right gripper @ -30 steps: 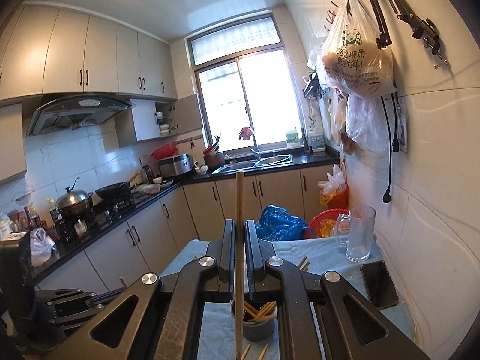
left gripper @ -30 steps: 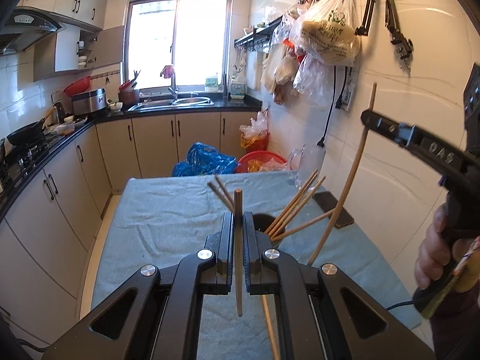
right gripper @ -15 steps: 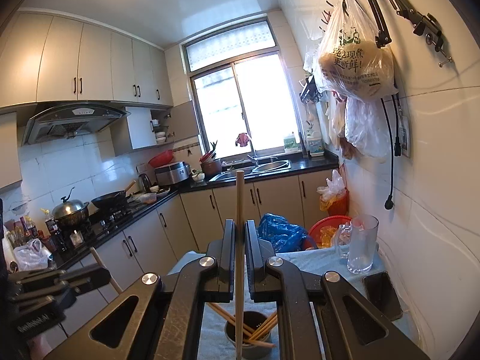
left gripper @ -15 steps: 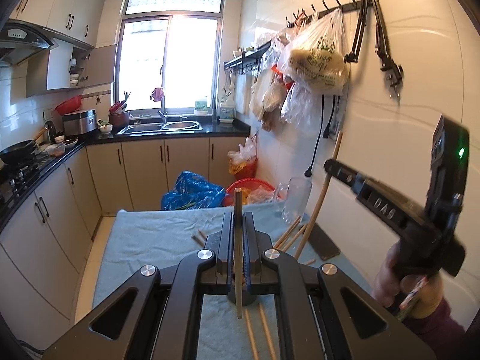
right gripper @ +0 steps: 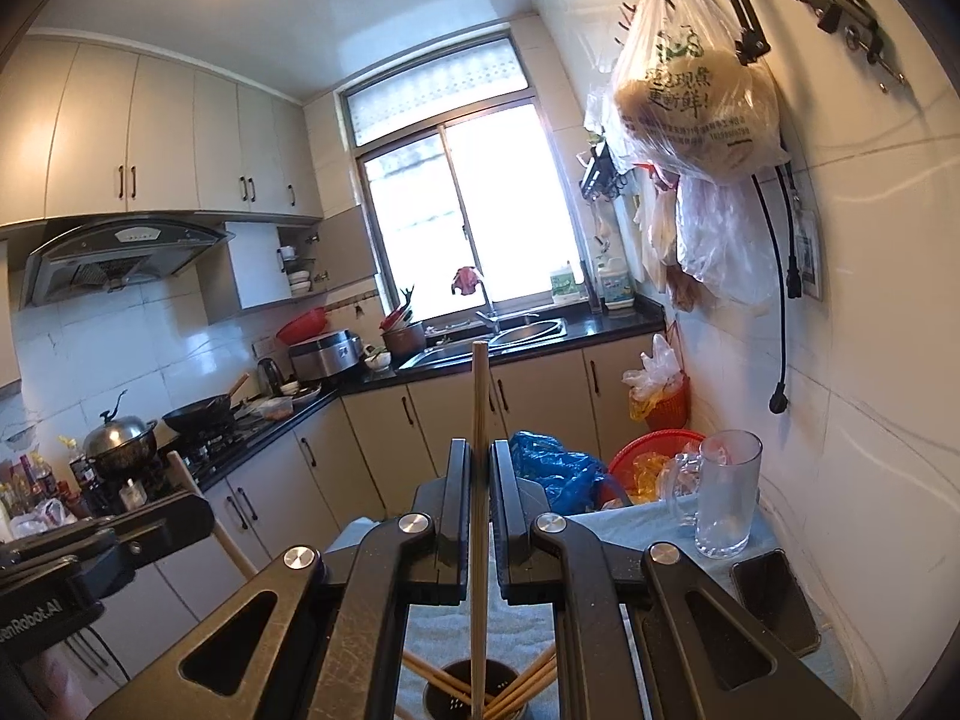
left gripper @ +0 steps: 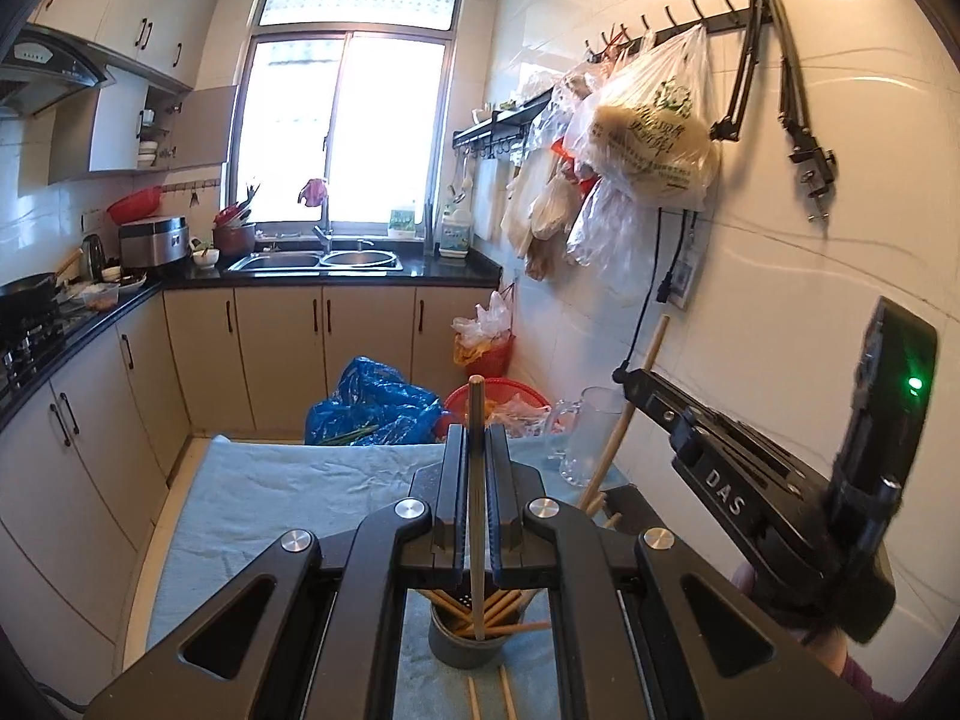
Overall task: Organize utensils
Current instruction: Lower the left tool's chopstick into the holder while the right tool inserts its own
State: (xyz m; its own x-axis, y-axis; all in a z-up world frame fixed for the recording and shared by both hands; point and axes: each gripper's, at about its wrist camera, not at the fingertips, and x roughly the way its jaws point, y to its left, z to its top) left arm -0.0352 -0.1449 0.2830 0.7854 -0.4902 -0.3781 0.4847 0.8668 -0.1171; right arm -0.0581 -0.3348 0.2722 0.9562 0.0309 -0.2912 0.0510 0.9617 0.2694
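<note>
Each gripper is clamped on a single wooden chopstick held upright: the left gripper [left gripper: 474, 483] on one chopstick [left gripper: 476, 414], the right gripper [right gripper: 479, 492] on another [right gripper: 479, 396]. Both sticks' lower ends hang over, perhaps inside, the dark holder [left gripper: 459, 642] (already bristling with chopsticks) on the blue cloth [left gripper: 282, 498].

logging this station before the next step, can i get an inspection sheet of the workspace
surface: table under a blue cloth.
job's things: grey holder with chopsticks leaning inside; loose chopsticks on the cloth beside it.
clutter: glass mug, phone.
grippers: left gripper and right gripper each shut on one upright chopstick above the holder.
cables: black cord hanging on the wall.
surroundings: kitchen counter, sink, hanging bags.
</note>
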